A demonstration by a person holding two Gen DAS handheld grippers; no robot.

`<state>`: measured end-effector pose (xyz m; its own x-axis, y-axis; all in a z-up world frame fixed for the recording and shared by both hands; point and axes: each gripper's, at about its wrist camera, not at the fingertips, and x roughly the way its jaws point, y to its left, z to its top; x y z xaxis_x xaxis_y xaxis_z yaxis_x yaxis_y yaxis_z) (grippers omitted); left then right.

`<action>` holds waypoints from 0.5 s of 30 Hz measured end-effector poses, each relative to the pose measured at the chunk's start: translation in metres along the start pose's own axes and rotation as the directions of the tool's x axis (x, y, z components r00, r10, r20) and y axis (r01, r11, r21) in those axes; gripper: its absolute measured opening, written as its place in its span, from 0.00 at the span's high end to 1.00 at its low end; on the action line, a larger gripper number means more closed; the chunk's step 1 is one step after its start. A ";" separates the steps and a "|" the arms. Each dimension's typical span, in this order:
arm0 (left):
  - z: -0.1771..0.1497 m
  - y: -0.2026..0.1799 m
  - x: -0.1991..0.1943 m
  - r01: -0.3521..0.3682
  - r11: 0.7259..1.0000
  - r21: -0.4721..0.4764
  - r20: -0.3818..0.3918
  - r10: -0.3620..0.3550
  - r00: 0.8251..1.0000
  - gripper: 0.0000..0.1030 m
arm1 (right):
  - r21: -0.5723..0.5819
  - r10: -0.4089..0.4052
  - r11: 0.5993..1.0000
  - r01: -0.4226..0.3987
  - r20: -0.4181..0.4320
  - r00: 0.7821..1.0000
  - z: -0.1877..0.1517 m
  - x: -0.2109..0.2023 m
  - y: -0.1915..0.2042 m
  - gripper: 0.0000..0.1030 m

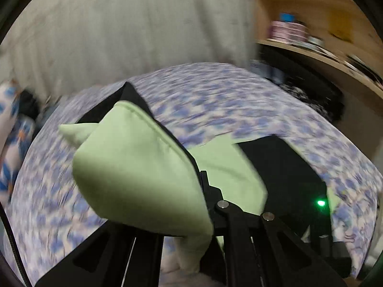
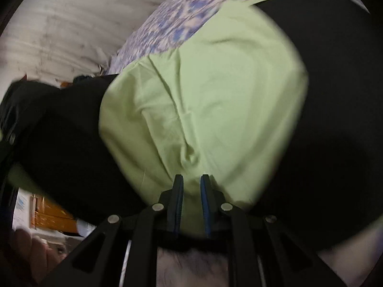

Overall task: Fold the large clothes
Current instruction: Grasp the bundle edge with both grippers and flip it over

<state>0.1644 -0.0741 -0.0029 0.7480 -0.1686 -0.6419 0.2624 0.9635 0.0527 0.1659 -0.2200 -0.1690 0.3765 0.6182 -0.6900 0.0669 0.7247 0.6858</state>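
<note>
A large garment of light green (image 1: 134, 162) and black cloth lies over a bed. In the left wrist view a green hemmed fold with black lining drapes over my left gripper (image 1: 203, 181) and hides its fingertips; the cloth is lifted above the bed. In the right wrist view the green cloth (image 2: 203, 91) fills the middle, with black cloth (image 2: 335, 119) on both sides. My right gripper (image 2: 191, 179) has its blue-padded fingers (image 2: 178, 191) close together with a bunch of green cloth between them.
The bed has a blue and white flowered sheet (image 1: 215, 91). A pale curtain (image 1: 119, 28) hangs behind it. Wooden shelves (image 1: 323, 24) with jars and boxes stand at the right. A patterned pillow (image 1: 14, 124) lies at the bed's left end.
</note>
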 end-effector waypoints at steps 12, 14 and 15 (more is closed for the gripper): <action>-0.001 -0.191 0.048 0.267 0.909 0.321 -0.127 -0.238 0.963 0.95 | 0.362 -0.424 0.872 0.330 0.220 0.879 0.008 -0.179 -0.152 0.87; -0.018 -0.217 0.067 0.287 0.879 0.381 -0.190 -0.229 0.955 0.95 | 0.395 -0.445 0.852 0.343 0.203 0.872 0.007 -0.184 -0.167 0.87; -0.028 -0.226 0.077 0.300 0.868 0.396 -0.236 -0.219 0.947 0.95 | 0.410 -0.457 0.841 0.353 0.190 0.869 0.006 -0.185 -0.175 0.87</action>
<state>0.1459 -0.2987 -0.0857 0.5068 -0.3220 -0.7997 0.6936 0.7032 0.1564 0.0900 -0.4628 -0.1597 0.4718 0.1480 -0.8692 0.5677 0.7032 0.4279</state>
